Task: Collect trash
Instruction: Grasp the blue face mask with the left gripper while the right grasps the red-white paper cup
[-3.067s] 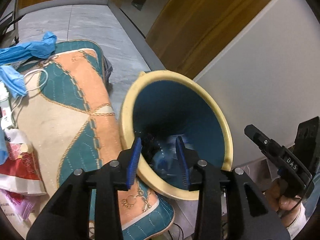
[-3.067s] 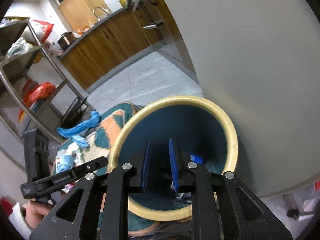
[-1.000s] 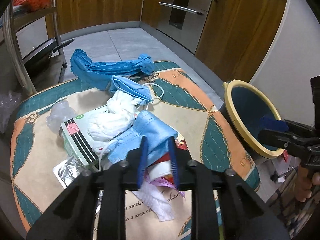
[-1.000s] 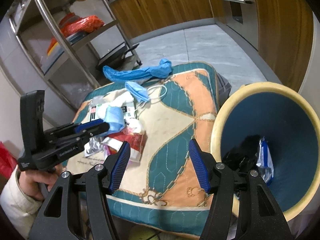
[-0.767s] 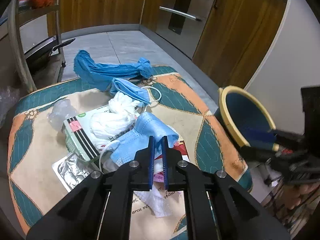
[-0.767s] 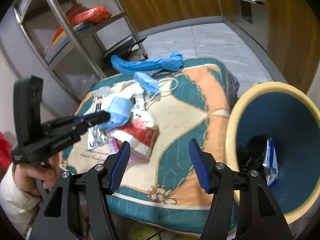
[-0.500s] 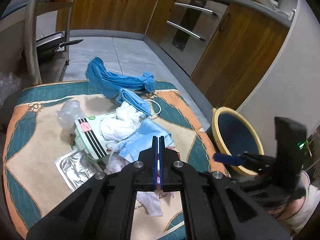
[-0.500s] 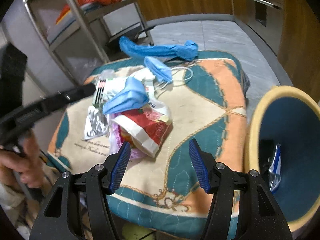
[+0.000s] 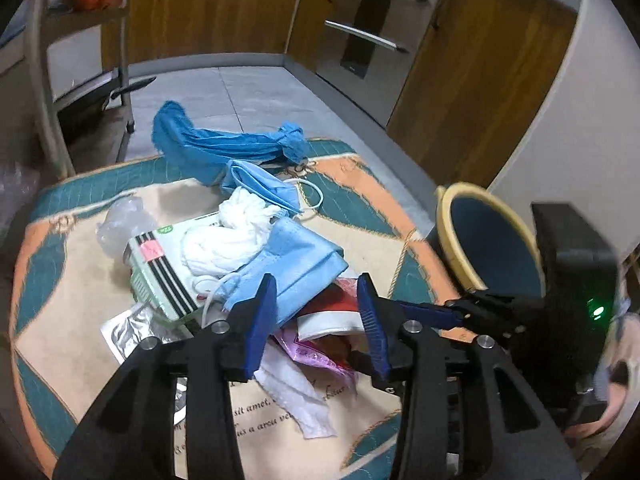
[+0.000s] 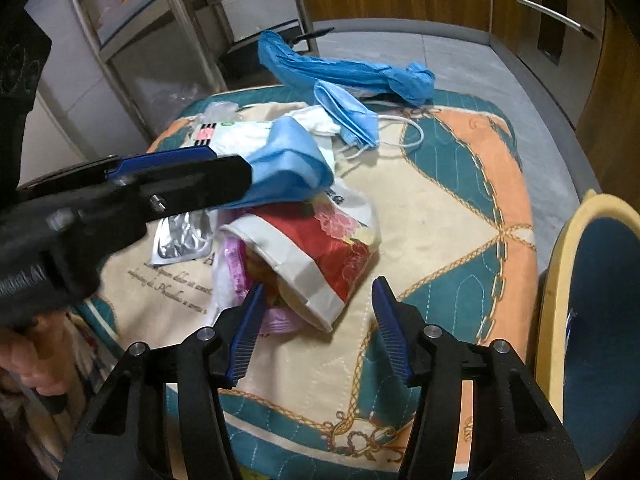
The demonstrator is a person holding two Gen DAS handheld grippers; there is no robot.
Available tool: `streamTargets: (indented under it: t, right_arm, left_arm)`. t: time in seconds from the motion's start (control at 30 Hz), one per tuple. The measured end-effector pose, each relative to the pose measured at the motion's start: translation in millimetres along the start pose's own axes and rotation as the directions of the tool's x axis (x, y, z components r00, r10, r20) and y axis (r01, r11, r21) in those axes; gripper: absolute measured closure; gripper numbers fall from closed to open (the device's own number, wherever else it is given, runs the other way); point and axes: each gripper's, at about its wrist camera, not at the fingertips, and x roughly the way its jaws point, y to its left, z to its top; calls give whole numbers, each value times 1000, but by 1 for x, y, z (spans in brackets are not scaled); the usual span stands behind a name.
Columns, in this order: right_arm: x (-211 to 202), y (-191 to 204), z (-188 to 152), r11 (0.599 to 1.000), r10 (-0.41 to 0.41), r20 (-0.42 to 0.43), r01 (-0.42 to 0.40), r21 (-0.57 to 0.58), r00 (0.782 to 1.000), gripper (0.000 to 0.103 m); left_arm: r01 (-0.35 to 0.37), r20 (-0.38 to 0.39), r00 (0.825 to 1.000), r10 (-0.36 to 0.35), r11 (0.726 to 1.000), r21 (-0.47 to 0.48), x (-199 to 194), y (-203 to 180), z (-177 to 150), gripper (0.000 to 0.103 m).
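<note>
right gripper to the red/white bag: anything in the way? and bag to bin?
Nothing visible blocks either. The right gripper is open, with the red and white bag just ahead of its fingertips and topmost at that edge of the pile. From bag to the yellow-rimmed bin lies only bare quilted mat. The left gripper hangs open over the blue mask, off that line.

Bare quilted mat (image 10: 448, 216) lies open between the trash pile (image 10: 304, 240) and the bin (image 10: 600, 320); the left gripper (image 10: 224, 176) seemingly blocks the pile's left side.
</note>
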Motion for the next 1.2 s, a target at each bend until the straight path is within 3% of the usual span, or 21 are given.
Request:
streamTargets:
  t: [0.2,0.27,0.3,0.33,0.43,0.67,1.0,1.2]
  right_arm:
    - [0,-3,-1,1000,10,2,-10,14,1000,47]
    - [1,-2,-1,1000,12,1,-12,13,1000,52]
    - [2,-2,-1,1000,13,-1,-13,12,1000,59]
    - [4,-2,0,1000,15,-3,-15,11,1000,67]
    - [5,0,-1,1000,18,4,-18,2,1000,73]
    - [-5,-2,-3,1000,-10,35,10,-9,999,97]
    - [-30,-27,-8,997,-36,98,30,65,995,99]
    - [-52,-33,-13,996,-44,137,32,86,990,99]
  left_arm:
    - [-86,-39,995,87,995,43,19,-5,2,61]
    - [-98,-42,994,100,994,45,20,-4,1,61]
    - [-91,-47,995,93,995,36,20,-2,1,63]
    - [-83,-48,995,84,996,26,20,-1,1,73]
    - [-50,-47,998,50,999,-7,18,6,0,94]
    - [-30,-7,1000,30,999,-19,8,7,1,102]
    - [42,111,993,-33,996,-79,-23,9,5,102]
    - [103,141,986,-85,987,-123,-32,11,3,102]
